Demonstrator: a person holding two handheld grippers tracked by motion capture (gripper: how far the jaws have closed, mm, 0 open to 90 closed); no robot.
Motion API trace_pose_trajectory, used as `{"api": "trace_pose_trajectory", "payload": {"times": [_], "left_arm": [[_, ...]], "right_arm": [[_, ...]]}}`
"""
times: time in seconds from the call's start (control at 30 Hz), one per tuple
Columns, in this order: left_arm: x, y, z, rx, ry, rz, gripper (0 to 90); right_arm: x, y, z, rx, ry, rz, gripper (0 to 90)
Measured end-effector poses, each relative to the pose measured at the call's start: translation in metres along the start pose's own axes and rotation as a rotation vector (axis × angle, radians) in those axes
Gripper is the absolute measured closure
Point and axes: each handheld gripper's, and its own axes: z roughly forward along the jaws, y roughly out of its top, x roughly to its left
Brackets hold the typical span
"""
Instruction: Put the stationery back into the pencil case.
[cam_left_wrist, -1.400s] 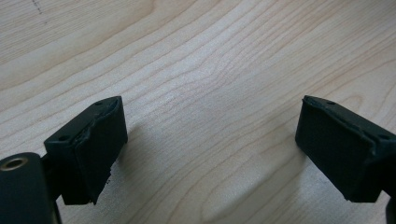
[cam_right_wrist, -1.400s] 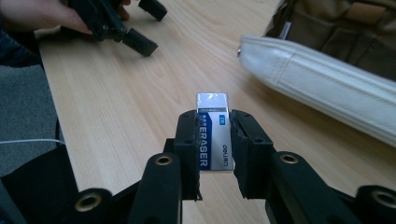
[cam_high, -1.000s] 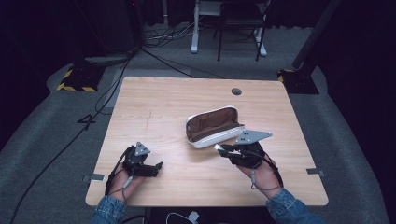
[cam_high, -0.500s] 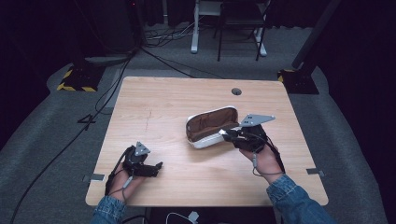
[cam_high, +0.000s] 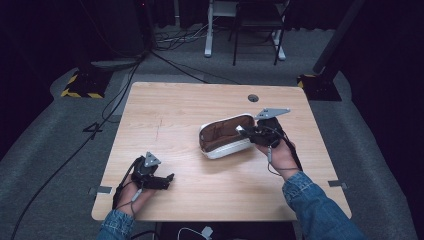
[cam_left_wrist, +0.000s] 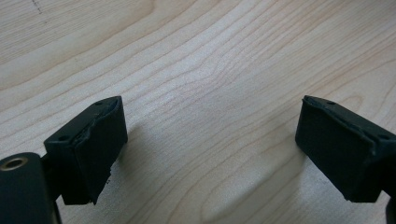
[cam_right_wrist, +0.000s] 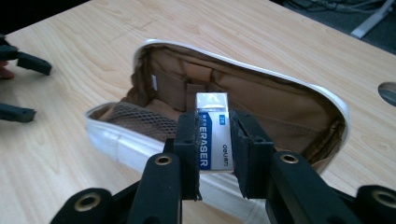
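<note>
Eraser held over the open pencil case

The right gripper (cam_right_wrist: 212, 140) pinches a white eraser (cam_right_wrist: 213, 131) just above the gaping white case (cam_high: 223, 137), whose brown lining and mesh pocket look empty, though its depths are dim. The left gripper (cam_left_wrist: 210, 154) rests near the wooden table (cam_high: 185, 107) edge, jaws spread wide.

The left tool (cam_left_wrist: 205, 154) is seen with its two black jaws spread wide apart, nothing held between them. Beneath and between the jaws, the light wooden surface (cam_left_wrist: 210, 70) is shown, its grain running diagonally.
</note>
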Motion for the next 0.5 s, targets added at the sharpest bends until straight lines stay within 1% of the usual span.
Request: {"api": "trace_pose_trajectory", "payload": {"times": [0.03,0.1,0.2,0.3,0.33,0.37,0.47,0.5], "left_arm": [[0.0,0.0,0.0,0.0,0.0,0.0,9.5],[0.0,0.0,0.0,0.0,0.0,0.0,9.5],[0.0,0.0,0.0,0.0,0.0,0.0,9.5],[0.0,0.0,0.0,0.0,0.0,0.0,9.5],[0.0,0.0,0.0,0.0,0.0,0.0,9.5],[0.0,0.0,0.0,0.0,0.0,0.0,9.5],[0.0,0.0,0.0,0.0,0.0,0.0,9.5],[0.0,0.0,0.0,0.0,0.0,0.0,9.4]], "right_arm": [[0.0,0.0,0.0,0.0,0.0,0.0,72.8],[-0.005,0.003,0.007,0.014,-0.006,0.01,72.8],[-0.008,0.006,0.014,0.026,-0.006,-0.002,72.8],[-0.01,0.01,0.026,0.055,-0.007,-0.012,72.8],[-0.01,0.01,0.026,0.055,-0.007,-0.012,72.8],[-0.011,0.012,0.031,0.067,-0.008,-0.014,72.7],[-0.011,0.013,0.035,0.077,-0.007,-0.014,72.7],[-0.011,0.014,0.041,0.089,-0.008,-0.021,72.7]]}}
